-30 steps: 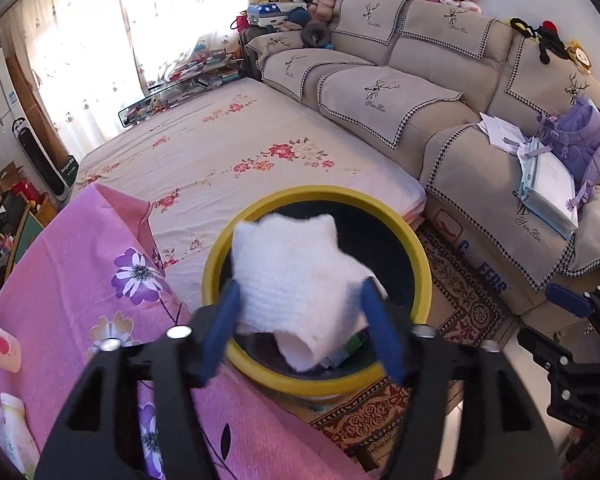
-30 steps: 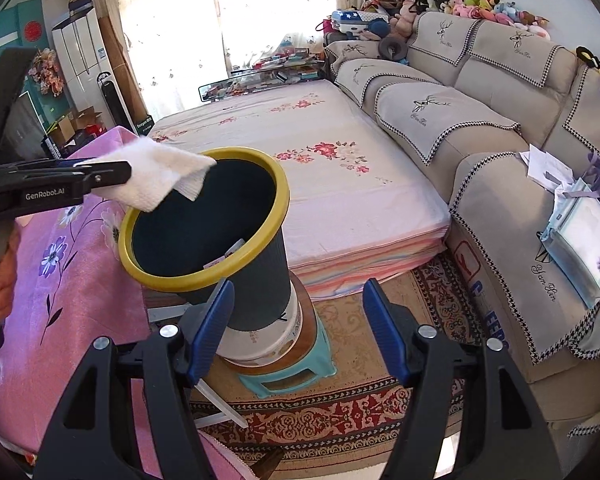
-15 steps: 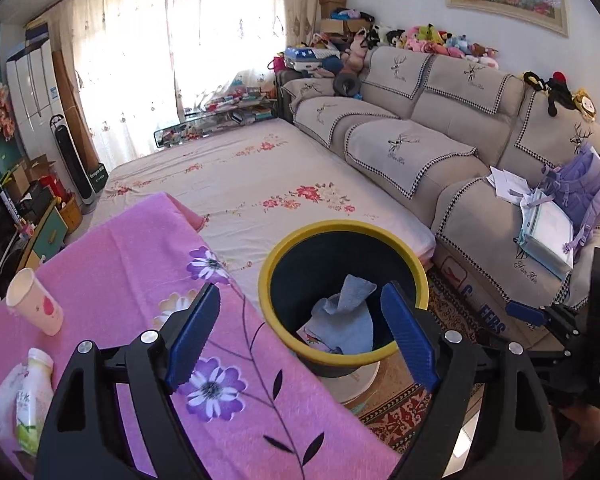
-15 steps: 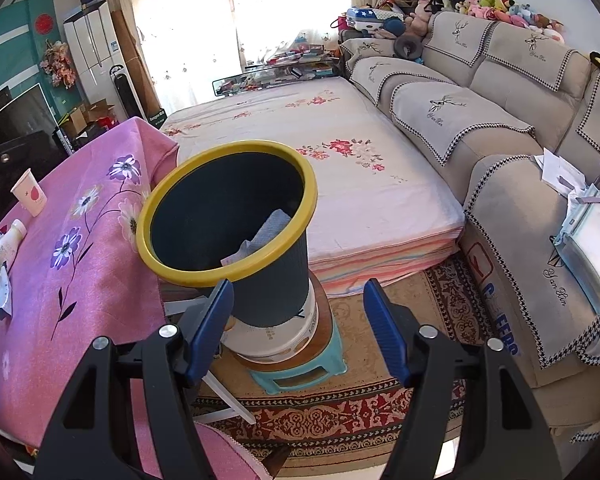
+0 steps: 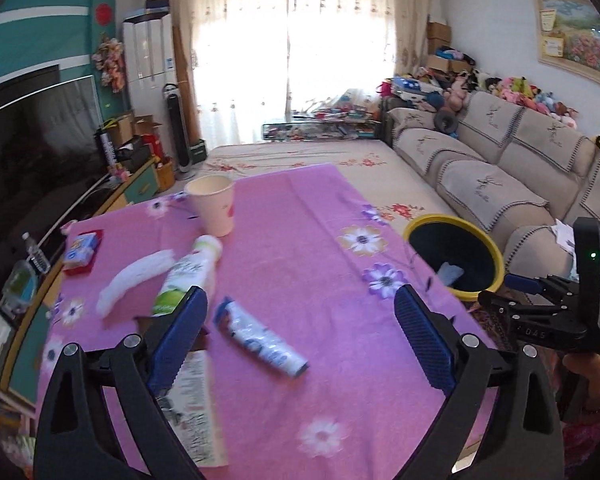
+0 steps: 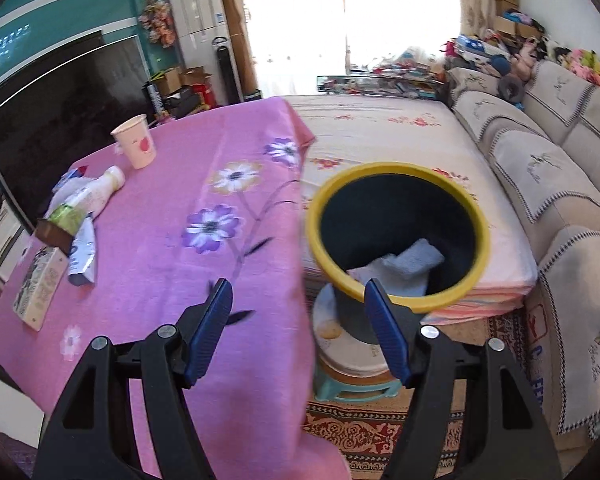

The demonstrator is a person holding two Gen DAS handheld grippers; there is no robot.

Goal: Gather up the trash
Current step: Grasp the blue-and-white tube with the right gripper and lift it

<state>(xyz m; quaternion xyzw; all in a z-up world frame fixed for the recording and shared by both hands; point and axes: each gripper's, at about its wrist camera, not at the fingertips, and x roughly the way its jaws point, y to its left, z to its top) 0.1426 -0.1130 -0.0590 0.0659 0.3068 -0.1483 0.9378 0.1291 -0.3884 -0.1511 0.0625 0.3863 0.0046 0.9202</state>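
Observation:
My left gripper (image 5: 300,296) hangs over the pink tablecloth (image 5: 300,224), its jaws opening with nothing gripped. Under it lie a blue-white wrapper (image 5: 264,340), a green-labelled bottle (image 5: 188,272), a printed carton (image 5: 196,400) and a white tissue (image 5: 136,276). A paper cup (image 5: 214,210) stands farther back, and a red packet (image 5: 82,252) lies at the left. The yellow-rimmed bin (image 6: 395,304) stands off the table's right edge with a crumpled tissue (image 6: 411,260) inside. My right gripper (image 6: 296,286) is open and empty, just in front of the bin's near rim.
The bin stands on a round tin on a teal stool (image 6: 355,392), on a patterned rug (image 6: 379,428). A floral-sheeted bed (image 6: 379,132) and a beige sofa (image 6: 547,168) lie beyond. A large TV (image 5: 32,148) stands to the left. A hand (image 5: 587,384) holds the right gripper.
The left gripper let the white tissue fall into the bin, then swung left over the table with its jaws widening. The right gripper also turned left, bringing the table into view.

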